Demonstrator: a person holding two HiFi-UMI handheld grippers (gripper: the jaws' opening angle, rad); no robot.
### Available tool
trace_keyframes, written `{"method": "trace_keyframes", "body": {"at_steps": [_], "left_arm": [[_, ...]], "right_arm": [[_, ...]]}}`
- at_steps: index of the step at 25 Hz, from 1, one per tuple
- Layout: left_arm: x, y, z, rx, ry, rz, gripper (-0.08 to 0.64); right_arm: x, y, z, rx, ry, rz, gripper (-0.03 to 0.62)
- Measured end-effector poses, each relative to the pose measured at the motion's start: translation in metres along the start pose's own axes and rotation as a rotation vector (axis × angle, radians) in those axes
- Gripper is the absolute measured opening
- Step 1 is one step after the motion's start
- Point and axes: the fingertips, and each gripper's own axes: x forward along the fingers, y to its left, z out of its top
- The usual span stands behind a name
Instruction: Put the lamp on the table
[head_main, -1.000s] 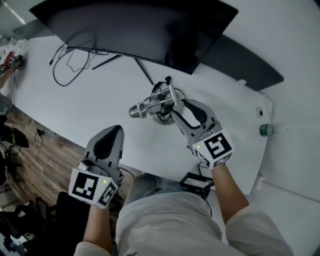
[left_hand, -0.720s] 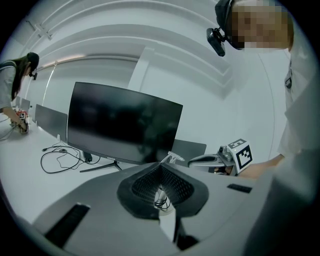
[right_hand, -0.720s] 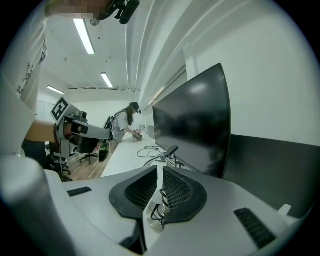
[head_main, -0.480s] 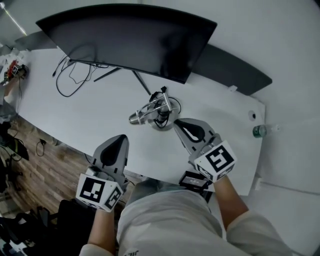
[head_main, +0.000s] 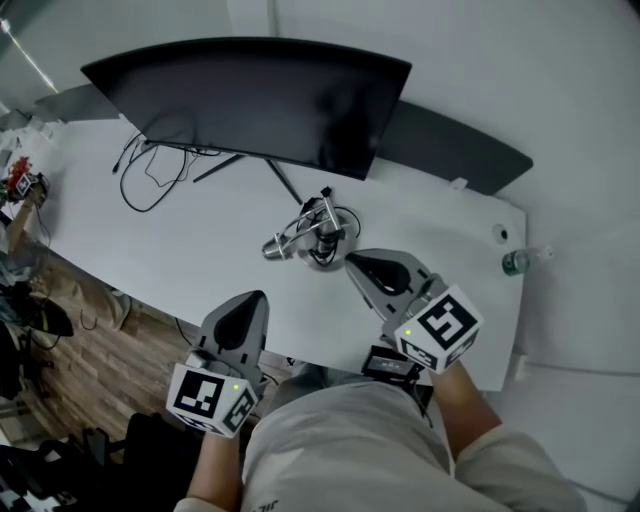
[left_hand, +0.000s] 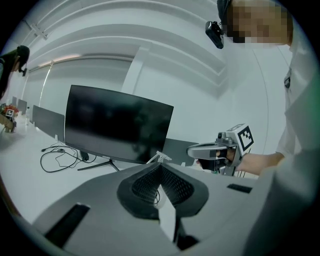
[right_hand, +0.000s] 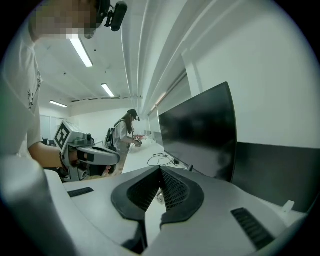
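The metal desk lamp (head_main: 313, 234) lies folded on the white table (head_main: 200, 230), just in front of the monitor stand. My right gripper (head_main: 352, 262) hangs a little nearer than the lamp and to its right, shut with nothing between its jaws and not touching the lamp. Over the table's near edge, my left gripper (head_main: 252, 301) is shut and empty too. In the left gripper view the shut jaws meet at the left gripper (left_hand: 160, 169), a tip of the lamp (left_hand: 159, 156) shows just above them, and the right gripper (left_hand: 212, 149) floats to the right.
A wide curved monitor (head_main: 250, 95) stands at the back, with a black cable (head_main: 150, 175) looped to its left. A green-capped bottle (head_main: 514, 262) lies at the table's right end. A black device (head_main: 390, 365) sits under the near edge. A person (right_hand: 120, 135) stands far along the table.
My right gripper has left the lamp and drawn back towards me, its jaws now together. The lamp stays on the table. The left gripper has shifted slightly nearer and right.
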Motion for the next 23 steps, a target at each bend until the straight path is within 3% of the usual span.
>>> {"method": "trace_keyframes", "body": {"at_steps": [11,23], "left_arm": [[0.008,-0.019,0.008,0.03,-0.014,-0.054,0.003],[0.01,-0.014,0.015,0.043,-0.02,-0.046,0.003]], "right_arm": [[-0.003,0.018,0.022,-0.039,-0.03,0.038,0.031],[-0.001,0.017,0.02,-0.061,-0.018,0.03,0.031]]}}
